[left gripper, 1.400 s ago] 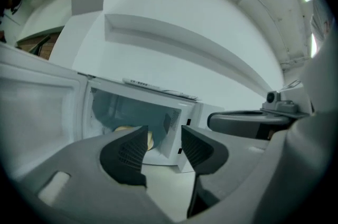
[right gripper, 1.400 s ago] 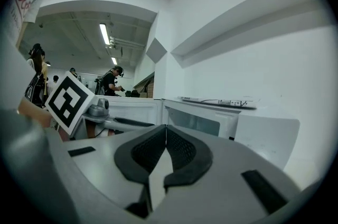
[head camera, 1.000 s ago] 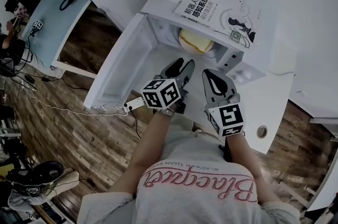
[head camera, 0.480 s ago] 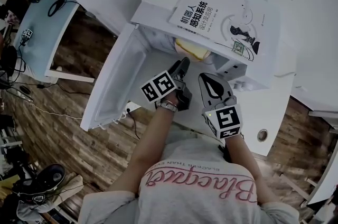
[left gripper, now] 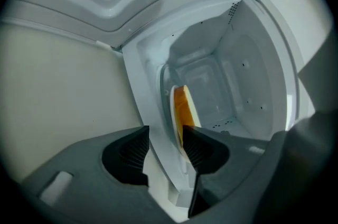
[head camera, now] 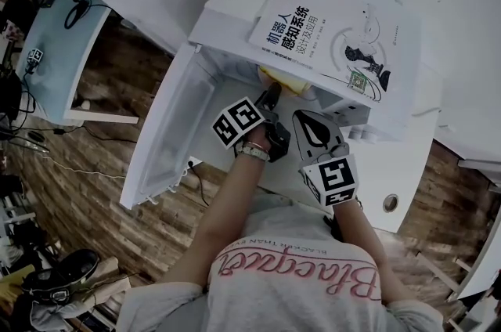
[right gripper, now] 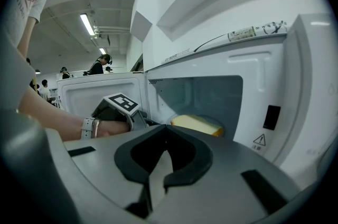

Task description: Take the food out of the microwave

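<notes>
The white microwave (head camera: 235, 1) stands with its door (head camera: 168, 135) swung open to the left. Inside lies the food (head camera: 283, 80), a yellow slab on a white plate (left gripper: 171, 112); it also shows in the left gripper view (left gripper: 183, 112) and the right gripper view (right gripper: 196, 123). My left gripper (head camera: 270, 97) reaches into the opening. It is open (left gripper: 165, 136), its jaws either side of the cavity's front rim, close to the plate's edge. My right gripper (head camera: 313, 127) hangs just outside the front, shut on nothing (right gripper: 166, 126).
A large book (head camera: 329, 33) lies on top of the microwave. The microwave sits on a white table (head camera: 403, 166) with a cable hole (head camera: 390, 203). A desk with cables (head camera: 55, 48) stands far left over wood floor. People stand in the distance (right gripper: 97, 65).
My left gripper has moved forward, from in front of the microwave into its opening toward the plate. The right gripper has hardly moved.
</notes>
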`<state>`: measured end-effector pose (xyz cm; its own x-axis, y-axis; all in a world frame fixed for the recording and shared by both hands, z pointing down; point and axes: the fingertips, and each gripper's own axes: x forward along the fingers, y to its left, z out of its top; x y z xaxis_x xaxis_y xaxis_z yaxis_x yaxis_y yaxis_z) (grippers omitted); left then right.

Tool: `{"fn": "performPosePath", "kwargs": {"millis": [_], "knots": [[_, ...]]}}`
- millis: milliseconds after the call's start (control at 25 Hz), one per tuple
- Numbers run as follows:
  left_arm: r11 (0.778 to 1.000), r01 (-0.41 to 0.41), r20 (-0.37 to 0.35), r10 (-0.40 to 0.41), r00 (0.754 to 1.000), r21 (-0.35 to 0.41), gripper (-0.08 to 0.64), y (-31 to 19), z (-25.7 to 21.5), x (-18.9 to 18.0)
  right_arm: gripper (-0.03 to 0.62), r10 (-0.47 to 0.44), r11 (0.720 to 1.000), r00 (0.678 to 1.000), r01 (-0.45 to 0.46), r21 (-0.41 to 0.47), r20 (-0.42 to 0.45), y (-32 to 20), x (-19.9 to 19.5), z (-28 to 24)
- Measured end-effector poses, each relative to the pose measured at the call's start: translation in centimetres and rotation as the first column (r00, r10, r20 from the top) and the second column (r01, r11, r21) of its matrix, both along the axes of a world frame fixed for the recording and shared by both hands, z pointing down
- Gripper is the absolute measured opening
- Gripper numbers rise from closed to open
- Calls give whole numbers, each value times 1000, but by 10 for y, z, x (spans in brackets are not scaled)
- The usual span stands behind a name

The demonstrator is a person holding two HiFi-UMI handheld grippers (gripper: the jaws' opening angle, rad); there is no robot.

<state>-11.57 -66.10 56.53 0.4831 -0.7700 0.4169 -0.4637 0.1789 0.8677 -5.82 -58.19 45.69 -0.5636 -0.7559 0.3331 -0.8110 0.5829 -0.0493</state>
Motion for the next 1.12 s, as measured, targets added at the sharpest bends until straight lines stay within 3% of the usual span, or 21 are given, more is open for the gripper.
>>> {"fn": "performPosePath", "kwargs": {"millis": [200, 400, 720, 760, 920, 1120], "knots": [[1000, 6, -43, -6, 999, -18, 193, -2, 2, 3, 11, 6, 1000, 1000, -6, -8, -14, 0, 1, 4], [999, 23, -96, -25, 995, -30, 127, 1, -1, 2, 11, 12, 1000, 1000, -12, -10, -22, 3, 4, 4], [998, 22, -145, -29, 989, -53, 78, 3, -6, 1, 11, 12, 1000, 1000, -12, -5, -28, 15, 7, 3], [998, 25, -151, -34, 988, -61, 41, 4, -7, 0, 11, 13, 1000, 1000, -13, -5, -28, 17, 8, 3], [995, 41, -168, -57, 984, -96, 35, 3, -8, 1, 11, 14, 1000, 1000, -15, -8, -22, 25, 12, 3], [999, 53, -190, -53, 980, -5, 17, 3, -26, 0, 11, 0, 1000, 1000, 0, -4, -18, 36, 12, 1]]}}
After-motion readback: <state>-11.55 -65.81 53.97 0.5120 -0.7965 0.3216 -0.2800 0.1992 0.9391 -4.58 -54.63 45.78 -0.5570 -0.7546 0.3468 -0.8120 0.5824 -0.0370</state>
